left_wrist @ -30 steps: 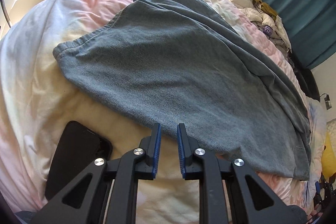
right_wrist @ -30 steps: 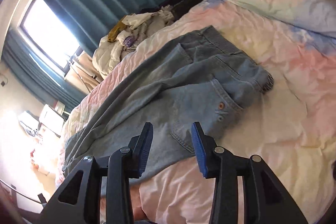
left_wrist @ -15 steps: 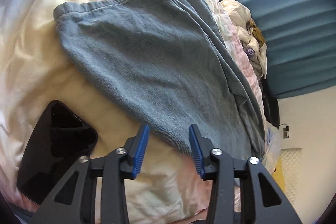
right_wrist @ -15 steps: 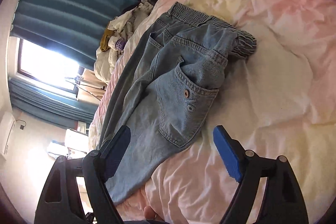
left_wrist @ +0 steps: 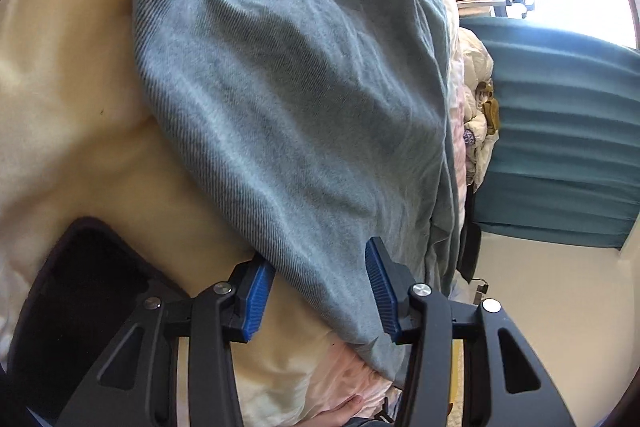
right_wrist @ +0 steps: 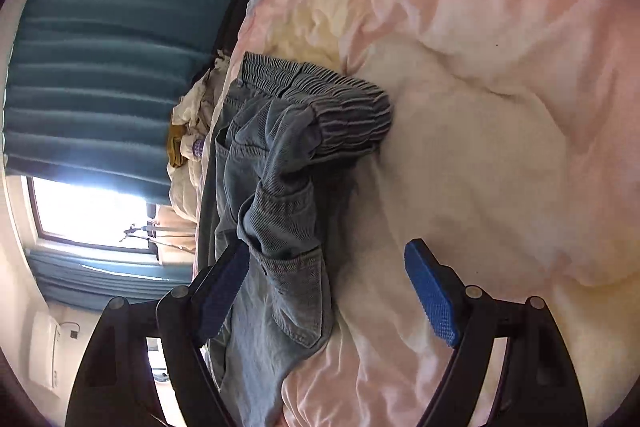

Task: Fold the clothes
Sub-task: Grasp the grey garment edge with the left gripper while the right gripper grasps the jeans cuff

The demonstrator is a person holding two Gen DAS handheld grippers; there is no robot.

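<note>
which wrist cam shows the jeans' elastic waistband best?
Right wrist. The gathered waistband lies in full view on the duvet, ahead of the open right gripper, with the back pockets nearer. The left wrist view shows only the jeans leg and hem end, between the open left gripper's fingers; no waistband there.

A crumpled pink-and-cream duvet (right_wrist: 480, 115) covered the bed, with a black phone (left_wrist: 84, 291) lying on its near edge, a heap of pale laundry (left_wrist: 476, 107) beyond its far side, and teal curtains (left_wrist: 560, 131) and a bright window (right_wrist: 88, 211) behind that heap.
</note>
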